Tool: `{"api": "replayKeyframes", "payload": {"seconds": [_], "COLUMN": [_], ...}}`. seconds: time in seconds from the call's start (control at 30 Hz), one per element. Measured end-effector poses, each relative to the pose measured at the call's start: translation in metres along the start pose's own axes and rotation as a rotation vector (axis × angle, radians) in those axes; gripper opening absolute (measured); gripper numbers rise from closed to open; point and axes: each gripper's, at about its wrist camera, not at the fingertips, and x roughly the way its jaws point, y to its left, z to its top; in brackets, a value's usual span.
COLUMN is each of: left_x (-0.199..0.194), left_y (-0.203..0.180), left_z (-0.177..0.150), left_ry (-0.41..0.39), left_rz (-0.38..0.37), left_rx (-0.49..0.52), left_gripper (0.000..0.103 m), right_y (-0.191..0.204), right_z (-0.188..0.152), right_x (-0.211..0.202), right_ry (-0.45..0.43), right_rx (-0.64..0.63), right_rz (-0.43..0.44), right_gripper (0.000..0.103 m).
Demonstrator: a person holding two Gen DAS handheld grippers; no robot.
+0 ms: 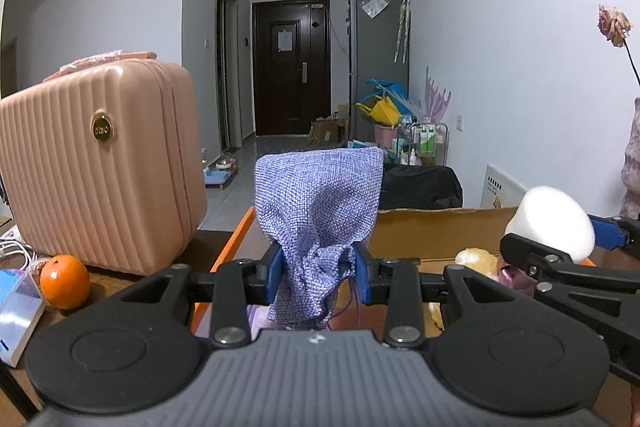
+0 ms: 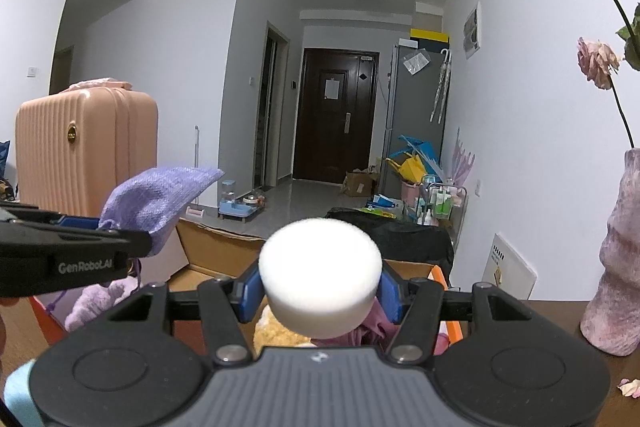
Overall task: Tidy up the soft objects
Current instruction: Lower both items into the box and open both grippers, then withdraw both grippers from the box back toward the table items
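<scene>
Soft objects are held in both grippers above an open cardboard box (image 2: 412, 269) with an orange-edged flap. Centre of the left wrist view: the left gripper (image 1: 319, 269) is clamped tight on the gathered neck of a lavender woven drawstring pouch (image 1: 320, 203), which stands up above the blue pads. At the right edge of that view, the right gripper (image 1: 560, 247) appears side-on. Centre of the right wrist view: the right gripper (image 2: 320, 293) is closed on a white round foam sponge (image 2: 320, 273), squeezing its lower sides.

Inside the box, low in the right wrist view, lie a tan plush toy (image 2: 276, 333) and pink fabric (image 2: 374, 327).

Both tools point slightly downward, side by side and close together.

Likely risks: the two grippers could knock each other, being so near; the sponge, gripped low, could spring out; the pouch's dangling cord could snag on a finger at release.

A pink ribbed case (image 1: 96, 163) stands at left, an orange (image 1: 64, 281) just before it.
</scene>
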Motion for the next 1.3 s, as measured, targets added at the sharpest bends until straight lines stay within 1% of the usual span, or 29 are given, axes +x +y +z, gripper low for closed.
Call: {"api": "replayKeyframes", "payload": {"seconds": [0.03, 0.1, 0.13, 0.17, 0.2, 0.23, 0.27, 0.3, 0.33, 0.37, 0.4, 0.47, 0.53, 0.83, 1.0, 1.3], "left_x": [0.001, 0.003, 0.004, 0.004, 0.005, 0.005, 0.005, 0.004, 0.004, 0.003, 0.001, -0.002, -0.005, -0.005, -0.009, -0.028], "left_y": [0.001, 0.004, 0.005, 0.006, 0.007, 0.007, 0.007, 0.008, 0.009, 0.009, 0.010, 0.009, 0.009, 0.010, 0.009, 0.009], "left_z": [0.000, -0.001, 0.000, 0.000, 0.000, -0.001, -0.001, -0.002, -0.002, -0.001, -0.002, -0.002, -0.003, 0.000, 0.000, -0.003], "left_ry": [0.005, 0.012, 0.013, 0.014, 0.014, 0.012, 0.009, 0.006, 0.000, -0.011, -0.022, -0.040, -0.060, -0.053, -0.057, -0.076], "left_rz": [0.000, 0.005, 0.007, 0.010, 0.015, 0.025, 0.032, 0.041, 0.050, 0.065, 0.079, 0.112, 0.124, 0.127, 0.125, 0.107], "left_rx": [-0.001, -0.013, -0.014, -0.014, -0.016, -0.018, -0.019, -0.022, -0.025, -0.027, -0.026, -0.026, -0.026, -0.029, -0.038, -0.038], "left_gripper": [0.039, 0.043, 0.045, 0.052, 0.060, 0.066, 0.077, 0.086, 0.090, 0.100, 0.103, 0.103, 0.103, 0.103, 0.103, 0.103], "right_y": [0.000, -0.001, -0.001, -0.002, -0.002, -0.002, -0.002, -0.002, -0.002, -0.003, -0.004, -0.004, -0.005, -0.006, -0.009, -0.012], "right_z": [-0.001, -0.001, 0.000, 0.000, -0.001, -0.001, -0.002, -0.002, -0.002, -0.003, -0.003, -0.004, -0.004, -0.003, -0.001, 0.000], "right_x": [0.000, 0.002, 0.003, 0.002, 0.002, 0.002, 0.001, 0.001, 0.001, 0.000, 0.000, 0.000, 0.000, -0.004, -0.014, -0.039], "right_ry": [0.001, 0.006, 0.003, 0.000, 0.000, -0.001, -0.003, -0.003, -0.003, -0.005, -0.007, -0.004, -0.002, 0.008, 0.003, -0.012], "right_rx": [0.003, 0.008, 0.012, 0.013, 0.012, 0.011, 0.012, 0.013, 0.015, 0.017, 0.019, 0.021, 0.024, 0.025, 0.033, 0.057], "right_rz": [-0.002, -0.009, -0.015, -0.020, -0.022, -0.026, -0.032, -0.037, -0.041, -0.045, -0.049, -0.053, -0.055, -0.063, -0.074, -0.074], "right_gripper": [0.057, 0.064, 0.072, 0.078, 0.081, 0.085, 0.090, 0.092, 0.098, 0.102, 0.103, 0.103, 0.103, 0.103, 0.103, 0.103]}}
